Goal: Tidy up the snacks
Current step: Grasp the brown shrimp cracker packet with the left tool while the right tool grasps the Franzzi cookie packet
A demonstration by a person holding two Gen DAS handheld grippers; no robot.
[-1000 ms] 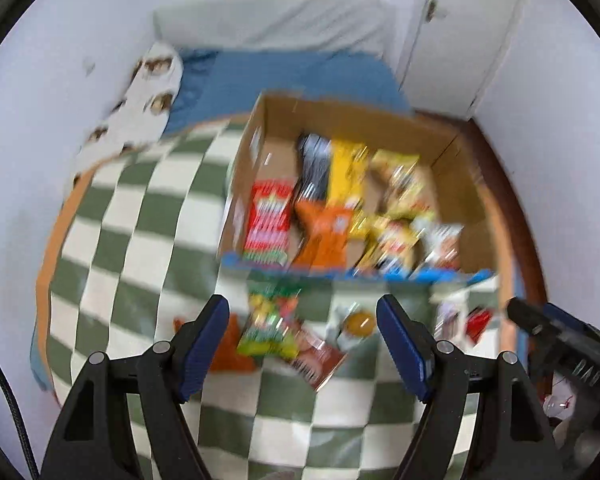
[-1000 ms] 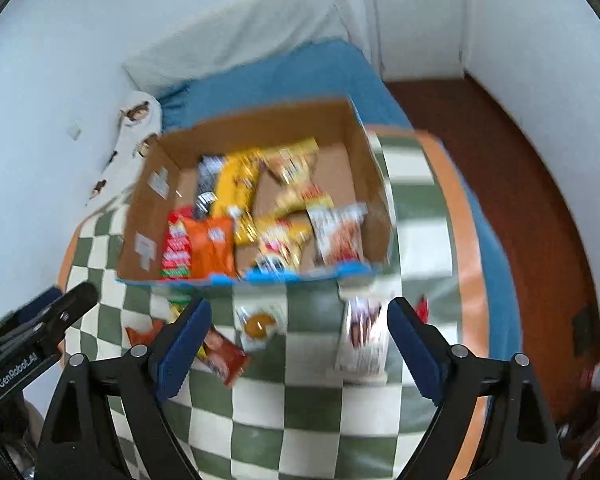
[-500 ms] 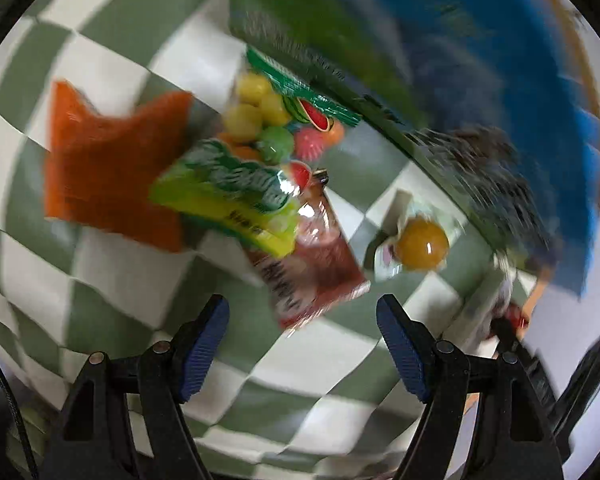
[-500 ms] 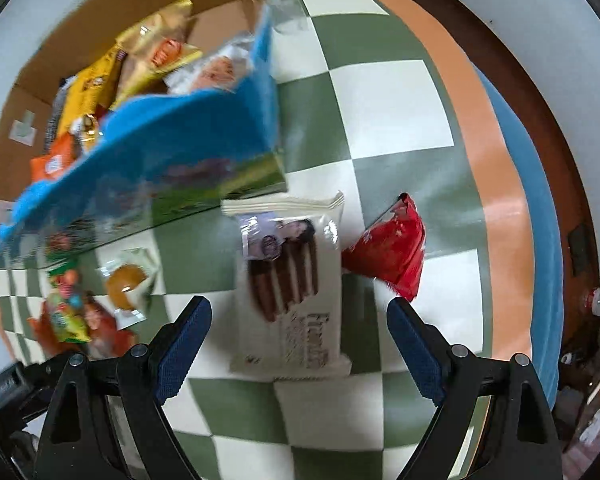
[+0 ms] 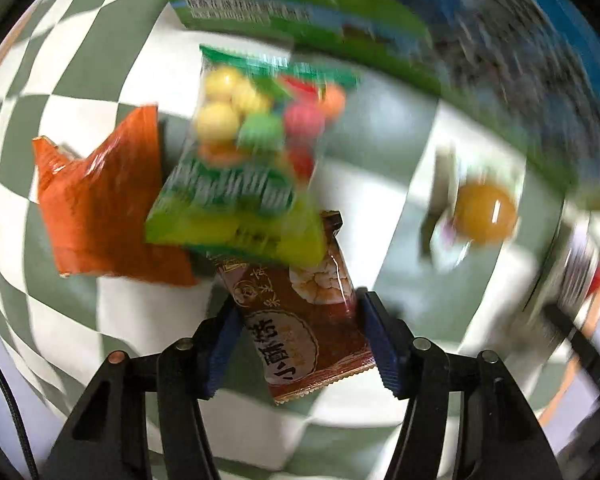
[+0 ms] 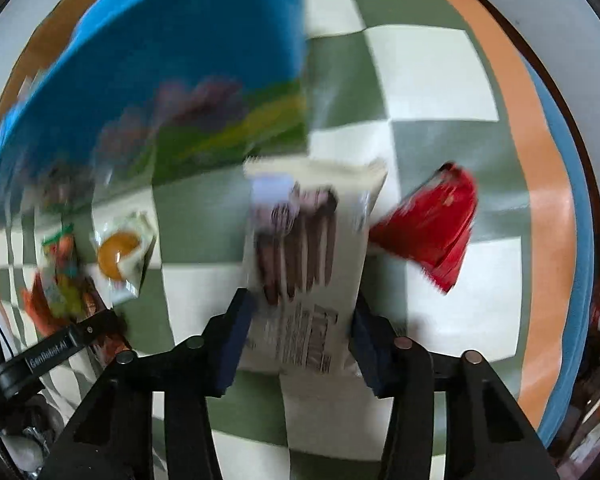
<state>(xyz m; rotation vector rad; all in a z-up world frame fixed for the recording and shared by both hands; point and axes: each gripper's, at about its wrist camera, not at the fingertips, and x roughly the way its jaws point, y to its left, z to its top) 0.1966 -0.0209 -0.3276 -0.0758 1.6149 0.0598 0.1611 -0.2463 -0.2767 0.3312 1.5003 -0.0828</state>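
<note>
The brown snack packet (image 5: 300, 320) lies low in the centre of the left wrist frame, its upper end tucked under the green candy bag (image 5: 244, 184). The left hand-held gripper (image 5: 300, 332) brackets its lower half, both blue pads (image 5: 380, 344) pressed to the packet's long edges, so it looks clenched on it. It is thin crinkly foil, probably light and slick, with brittle biscuit inside; a hold across the flat middle seems safer than one on the crimped end.

The white biscuit pack (image 6: 308, 264) sits centre-low in the right wrist frame, with the right hand-held gripper (image 6: 300, 340) closed against its two sides. It looks soft and puffy, so it may buckle.

Outward: an orange packet (image 5: 100, 200) at left under the candy bag, a wrapped orange sweet (image 5: 484, 208) at right, a red packet (image 6: 436, 224) just beside the white pack, and the blue-and-green box (image 6: 160, 80) across the upper left, all on the checkered cloth (image 6: 428, 72).
</note>
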